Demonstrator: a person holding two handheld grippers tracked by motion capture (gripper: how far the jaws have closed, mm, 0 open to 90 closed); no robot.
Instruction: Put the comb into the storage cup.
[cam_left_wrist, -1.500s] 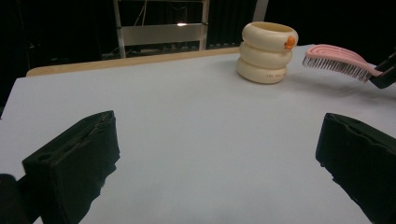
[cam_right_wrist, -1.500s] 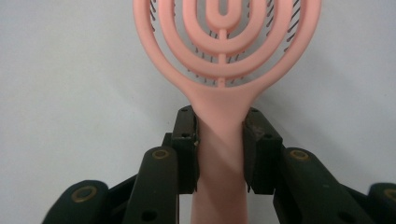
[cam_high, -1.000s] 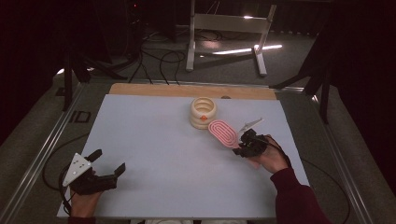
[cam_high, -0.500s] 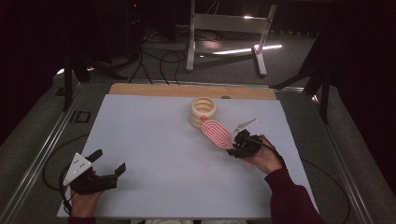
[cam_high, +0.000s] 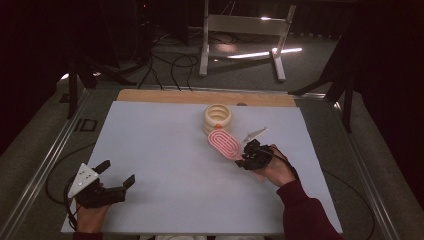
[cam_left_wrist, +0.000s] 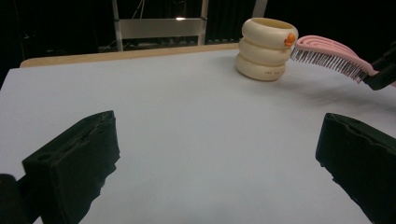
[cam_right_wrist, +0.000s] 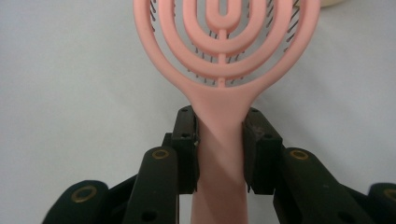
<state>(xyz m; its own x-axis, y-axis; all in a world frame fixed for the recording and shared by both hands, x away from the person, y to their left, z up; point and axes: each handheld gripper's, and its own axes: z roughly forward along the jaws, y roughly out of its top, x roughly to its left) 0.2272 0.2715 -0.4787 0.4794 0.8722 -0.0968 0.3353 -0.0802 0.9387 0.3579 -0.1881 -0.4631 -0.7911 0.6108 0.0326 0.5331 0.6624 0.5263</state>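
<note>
Pink brush (cam_high: 224, 144) is hanging just above the white mat (cam_high: 165, 150), beside the cream ringed cup (cam_high: 217, 117); I am pinching its handle with the right gripper (cam_high: 248, 156). My left gripper (cam_high: 116, 175) is resting spread near the mat's front-left edge, with wide bare mat ahead. Bristles are showing in the left gripper view.

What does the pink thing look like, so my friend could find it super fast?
Look at the big white table, then toward its far right part, where a cream ring-shaped holder stands. Right beside it, the right gripper holds a pink hairbrush by its handle, lifted above the table. It is the one pink thing, with looping open ribs on its back and dark bristles underneath.
</note>
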